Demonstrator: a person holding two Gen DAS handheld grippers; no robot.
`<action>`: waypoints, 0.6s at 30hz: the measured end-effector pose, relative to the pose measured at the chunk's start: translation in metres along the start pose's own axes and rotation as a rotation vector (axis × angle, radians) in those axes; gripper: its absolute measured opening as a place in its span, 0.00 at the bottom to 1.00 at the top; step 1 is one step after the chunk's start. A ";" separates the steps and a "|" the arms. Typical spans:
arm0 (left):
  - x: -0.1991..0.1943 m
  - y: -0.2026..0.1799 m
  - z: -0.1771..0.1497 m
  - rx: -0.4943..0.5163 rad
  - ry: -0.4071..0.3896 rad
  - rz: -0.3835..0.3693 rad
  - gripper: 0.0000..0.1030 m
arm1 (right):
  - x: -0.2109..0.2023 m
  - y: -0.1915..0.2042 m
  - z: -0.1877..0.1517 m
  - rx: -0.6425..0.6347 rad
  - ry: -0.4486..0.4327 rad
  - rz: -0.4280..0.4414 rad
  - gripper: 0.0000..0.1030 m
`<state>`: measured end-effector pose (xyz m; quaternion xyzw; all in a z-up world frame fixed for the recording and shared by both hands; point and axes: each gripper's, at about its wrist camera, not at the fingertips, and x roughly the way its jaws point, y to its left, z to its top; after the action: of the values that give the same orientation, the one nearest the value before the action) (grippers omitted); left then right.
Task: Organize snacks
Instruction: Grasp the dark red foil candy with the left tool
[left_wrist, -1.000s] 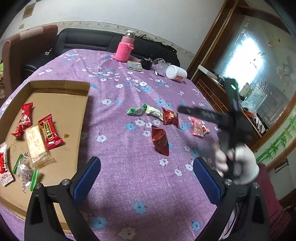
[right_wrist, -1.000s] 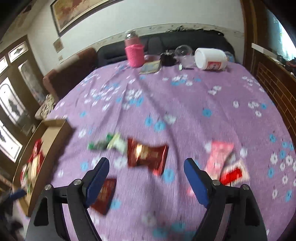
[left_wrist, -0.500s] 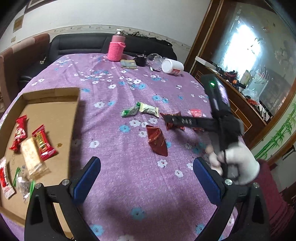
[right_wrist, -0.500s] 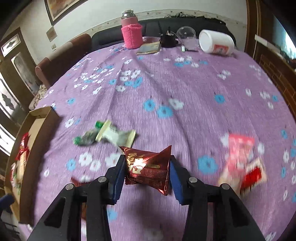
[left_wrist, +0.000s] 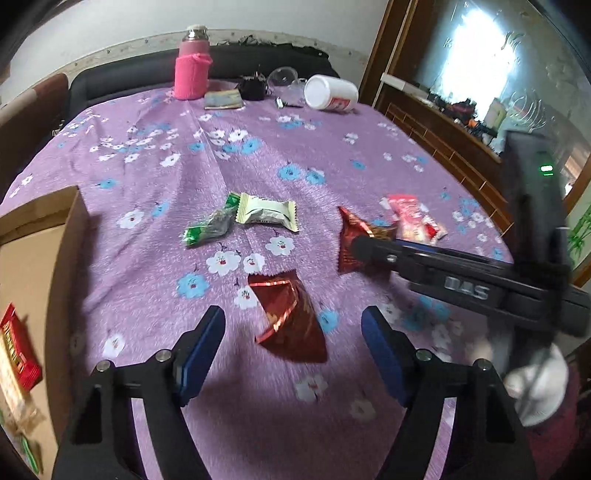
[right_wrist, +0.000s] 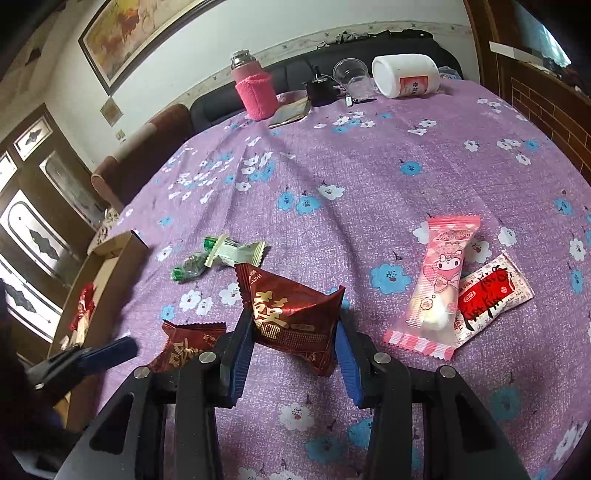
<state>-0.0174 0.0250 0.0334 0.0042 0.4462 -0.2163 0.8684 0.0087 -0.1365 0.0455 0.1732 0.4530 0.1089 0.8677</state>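
Worktop (right_wrist: 369, 177): purple cloth with a flower print.
Cardboard tray (left_wrist: 33, 258): at the left edge.
Left tongs (left_wrist: 293, 345): jaws have just been narrowing, not yet touching the dark red packet (left_wrist: 290, 321) between them; its long axis runs toward the camera.
Right tongs (right_wrist: 293, 354): clamped on a glossy dark red packet with gold print (right_wrist: 291, 314), long axis crosswise.
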 end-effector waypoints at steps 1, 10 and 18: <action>0.003 -0.002 0.000 0.002 0.003 0.002 0.73 | 0.000 -0.001 0.000 0.003 -0.001 -0.001 0.43; 0.024 -0.004 0.004 0.034 0.012 0.015 0.28 | 0.001 -0.009 0.000 0.047 -0.006 -0.002 0.43; -0.014 0.012 -0.001 -0.050 -0.057 -0.018 0.28 | -0.007 -0.011 0.000 0.050 -0.056 0.009 0.43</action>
<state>-0.0211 0.0414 0.0415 -0.0278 0.4265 -0.2130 0.8786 0.0052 -0.1490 0.0462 0.1998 0.4303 0.0963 0.8750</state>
